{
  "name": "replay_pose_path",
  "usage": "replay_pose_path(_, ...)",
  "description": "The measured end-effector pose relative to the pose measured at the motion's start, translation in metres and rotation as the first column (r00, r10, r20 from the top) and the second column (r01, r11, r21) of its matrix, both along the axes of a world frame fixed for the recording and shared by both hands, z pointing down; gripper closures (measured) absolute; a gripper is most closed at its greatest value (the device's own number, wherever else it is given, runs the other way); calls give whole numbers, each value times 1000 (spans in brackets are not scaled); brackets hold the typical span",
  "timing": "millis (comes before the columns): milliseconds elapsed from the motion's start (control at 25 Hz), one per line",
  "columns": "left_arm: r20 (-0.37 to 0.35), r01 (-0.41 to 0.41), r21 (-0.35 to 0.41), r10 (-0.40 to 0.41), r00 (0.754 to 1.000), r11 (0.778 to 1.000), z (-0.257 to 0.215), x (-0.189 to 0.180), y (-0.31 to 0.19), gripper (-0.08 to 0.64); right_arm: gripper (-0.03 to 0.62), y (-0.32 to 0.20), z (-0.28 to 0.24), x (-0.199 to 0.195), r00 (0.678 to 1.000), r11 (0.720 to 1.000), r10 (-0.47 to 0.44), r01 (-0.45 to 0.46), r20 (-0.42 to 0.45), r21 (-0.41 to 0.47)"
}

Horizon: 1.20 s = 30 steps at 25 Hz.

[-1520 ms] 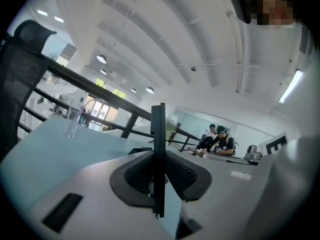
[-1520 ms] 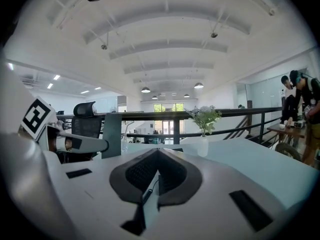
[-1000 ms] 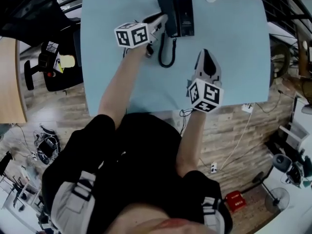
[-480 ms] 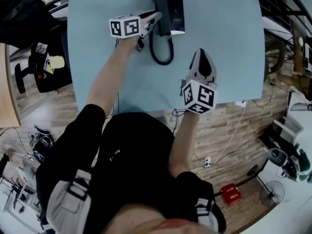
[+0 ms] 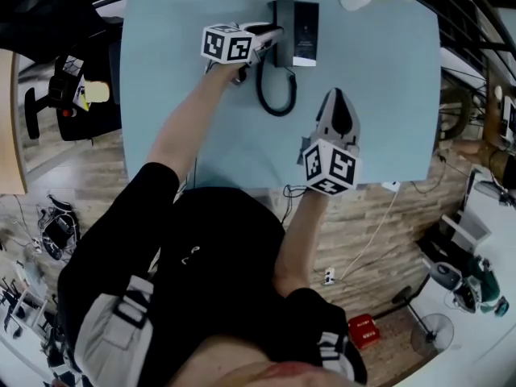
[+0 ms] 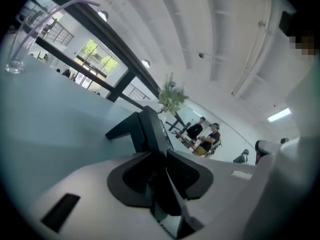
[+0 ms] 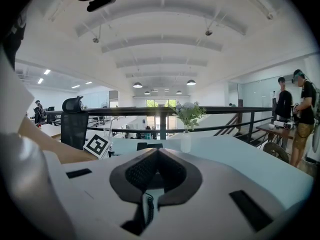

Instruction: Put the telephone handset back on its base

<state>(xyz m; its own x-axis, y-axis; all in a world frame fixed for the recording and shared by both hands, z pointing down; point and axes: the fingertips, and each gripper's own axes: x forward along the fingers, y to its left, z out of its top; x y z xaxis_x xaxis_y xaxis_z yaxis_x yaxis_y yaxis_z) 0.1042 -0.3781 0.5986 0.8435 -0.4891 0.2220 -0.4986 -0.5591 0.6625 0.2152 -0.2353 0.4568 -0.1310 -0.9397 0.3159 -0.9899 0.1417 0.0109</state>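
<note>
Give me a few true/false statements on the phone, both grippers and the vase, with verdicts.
1. The handset sits between the left gripper's fingers. True; those fingers are opening around it.
2. The right gripper holds the cord. False: its fingers are together on nothing, apart from the cord.
3. The base is on the light blue table. True.
4. The white vase lies tipped over. False: it stands upright.
</note>
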Motion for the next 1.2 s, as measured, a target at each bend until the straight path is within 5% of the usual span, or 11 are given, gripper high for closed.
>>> replay_pose_path(280, 181, 26, 30, -31, 983, 999, 8, -6, -4, 442, 598, 3, -6, -14, 999, 999, -37, 37, -11, 5)
replay_pose_path(440, 146, 109, 50, -116, 982, 993, -17, -21, 1, 443, 598, 1, -15, -22, 998, 997, -67, 68, -5, 24)
replay_pose_path(600, 120, 175, 203, -202, 972, 963, -86, -41, 8, 446, 598, -6, -30, -34, 994, 992, -109, 109, 1, 68)
replay_pose_path(760, 58, 246, 364, -285, 957, 898, -171, -63, 33, 465, 598, -5, -55, -51, 987, 980, -158, 155, 13, 123)
replay_pose_path(960, 114, 280, 578, -416, 902, 766, -241, -72, 83, 538, 598, -9, -92, -65, 977, 955, -205, 186, 61, 231)
replay_pose_path(1200, 121, 370, 643, -566, 816, 671, -256, -86, 148, 560, 598, 0, -117, -91, 955, 922, -289, 259, 66, 287)
